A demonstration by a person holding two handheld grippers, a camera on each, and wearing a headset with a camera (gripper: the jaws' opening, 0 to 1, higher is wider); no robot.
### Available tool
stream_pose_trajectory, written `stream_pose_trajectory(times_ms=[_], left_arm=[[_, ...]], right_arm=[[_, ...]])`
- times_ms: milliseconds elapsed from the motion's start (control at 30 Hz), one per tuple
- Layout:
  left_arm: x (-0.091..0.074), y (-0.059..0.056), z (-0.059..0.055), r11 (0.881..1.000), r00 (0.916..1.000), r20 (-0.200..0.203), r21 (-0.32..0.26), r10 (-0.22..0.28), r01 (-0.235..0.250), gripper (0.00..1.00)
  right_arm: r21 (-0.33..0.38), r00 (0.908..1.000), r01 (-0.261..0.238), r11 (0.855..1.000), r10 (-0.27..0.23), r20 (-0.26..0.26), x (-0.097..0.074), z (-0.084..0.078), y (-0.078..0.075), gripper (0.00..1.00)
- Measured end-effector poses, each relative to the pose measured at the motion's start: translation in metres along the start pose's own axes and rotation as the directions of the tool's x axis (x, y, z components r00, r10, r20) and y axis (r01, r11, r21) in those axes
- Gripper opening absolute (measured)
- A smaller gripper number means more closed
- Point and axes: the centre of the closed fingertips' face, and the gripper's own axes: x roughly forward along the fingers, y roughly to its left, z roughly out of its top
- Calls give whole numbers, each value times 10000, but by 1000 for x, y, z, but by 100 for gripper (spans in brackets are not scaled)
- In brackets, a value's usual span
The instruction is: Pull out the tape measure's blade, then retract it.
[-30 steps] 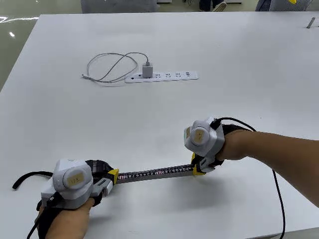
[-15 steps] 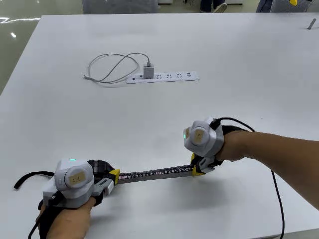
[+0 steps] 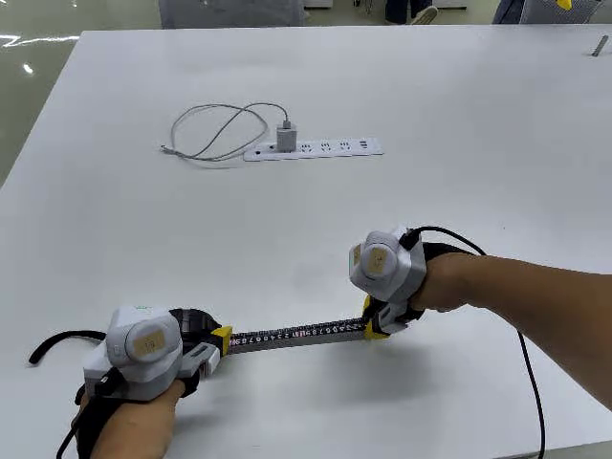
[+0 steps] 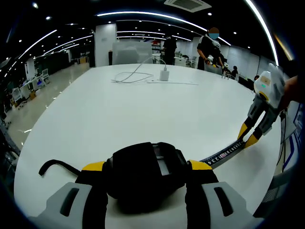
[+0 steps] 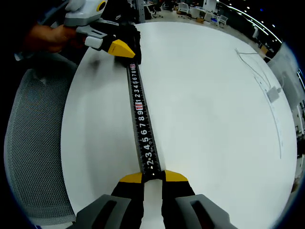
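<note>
Right gripper (image 5: pixel 153 177) clamps the tip of the dark numbered metal blade (image 5: pixel 142 125), which runs to 12 o'clock into the black tape-measure case (image 4: pixel 145 176) squeezed by the left gripper (image 4: pixel 147 166).

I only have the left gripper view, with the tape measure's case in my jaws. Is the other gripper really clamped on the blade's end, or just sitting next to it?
Observer: Clamped. The right gripper view shows the right gripper with its yellow tips shut on the very end of the blade.
Operator: My own jaw hides the stretch nearest the case. Any kink or twist there?
Observer: None. In the right gripper view the blade runs straight, printed side up, from those tips to the tape measure case, which the left gripper holds on the table.
</note>
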Motion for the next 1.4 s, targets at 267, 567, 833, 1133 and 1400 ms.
stream_pose_trajectory(times_ms=[267,567,833,1133,1400], left_arm=[[0,0,0,10000,10000,-33,-5,-8,8,62],[0,0,-1,10000,10000,-48,1,-11,11,62],[0,0,-1,10000,10000,-59,5,-15,15,62],[1,0,0,10000,10000,-27,6,-13,13,62],[0,-1,0,10000,10000,-49,20,-11,11,62]], right_arm=[[-100,10000,-19,9999,20,72,1,4,1,9],[-33,10000,10,10000,-10,-12,2,7,1,9],[424,9997,-182,9989,175,165,2,10,0,9],[-164,9996,-208,9996,211,185,5,13,1,9],[-383,9997,-171,9991,177,148,6,17,2,10]])
